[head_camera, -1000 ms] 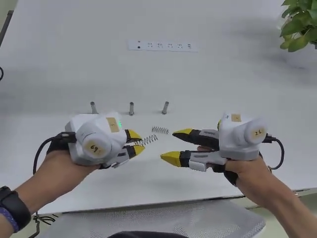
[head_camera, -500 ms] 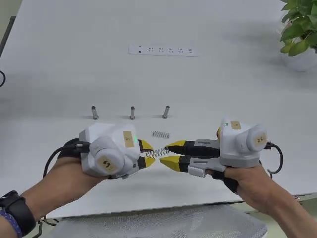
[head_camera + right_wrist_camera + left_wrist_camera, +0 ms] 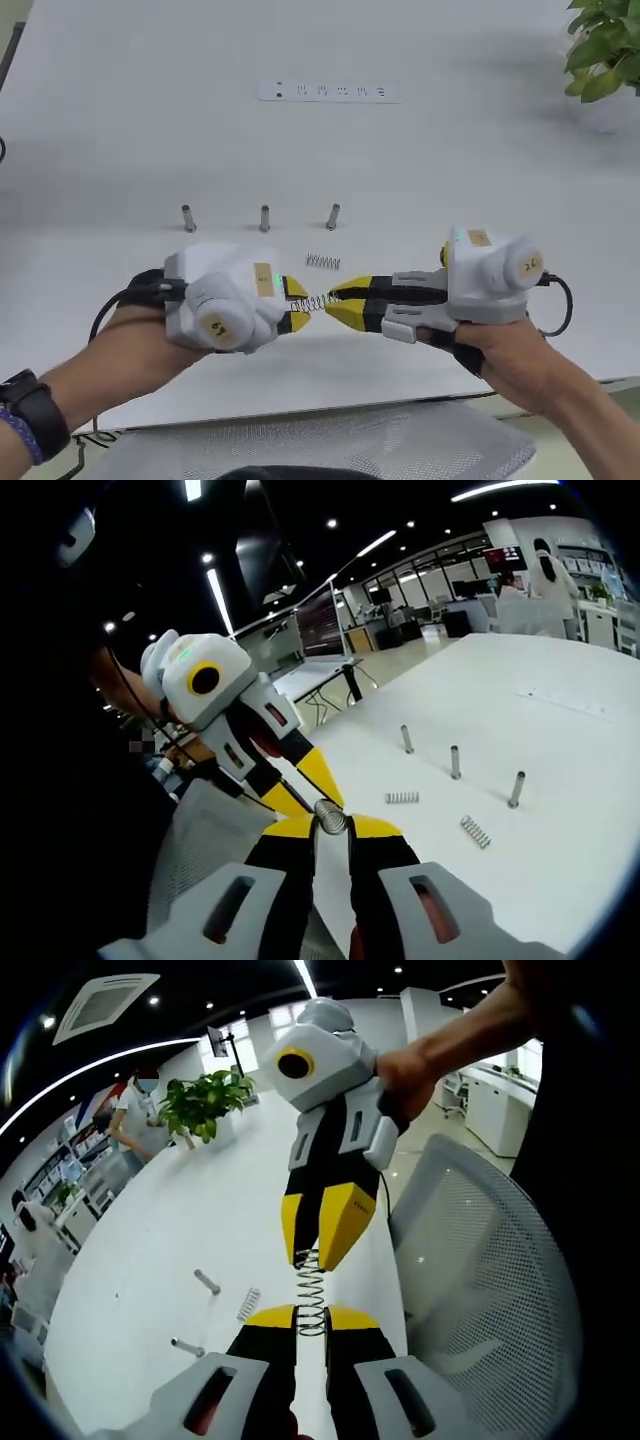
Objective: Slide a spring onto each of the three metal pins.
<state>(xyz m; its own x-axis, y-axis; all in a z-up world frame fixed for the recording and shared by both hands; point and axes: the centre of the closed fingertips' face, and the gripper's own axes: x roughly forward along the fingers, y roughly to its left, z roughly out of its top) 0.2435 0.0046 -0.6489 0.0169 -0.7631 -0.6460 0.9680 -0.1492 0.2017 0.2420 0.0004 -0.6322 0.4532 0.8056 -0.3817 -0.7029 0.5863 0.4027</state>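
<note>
left gripper (image 3: 299, 305) clamped on one end of the spring (image 3: 314, 302), right gripper (image 3: 332, 300) pinched shut on the other end (spring held level, off the bench (image 3: 120, 150)). Three pins (image 3: 264, 217) stand upright behind, loose spring (image 3: 323, 262) just in front of the right pin.

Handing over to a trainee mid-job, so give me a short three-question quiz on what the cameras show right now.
1. True or false: one of the three metal pins already wears a spring.
2. Between left gripper and right gripper, whose fingers grip the held spring? A) left's B) right's C) both
3. In the right gripper view, how many loose springs lie on the table?
Key: 1 false, all three are bare. 2 C, one end each. 3 two.
</note>
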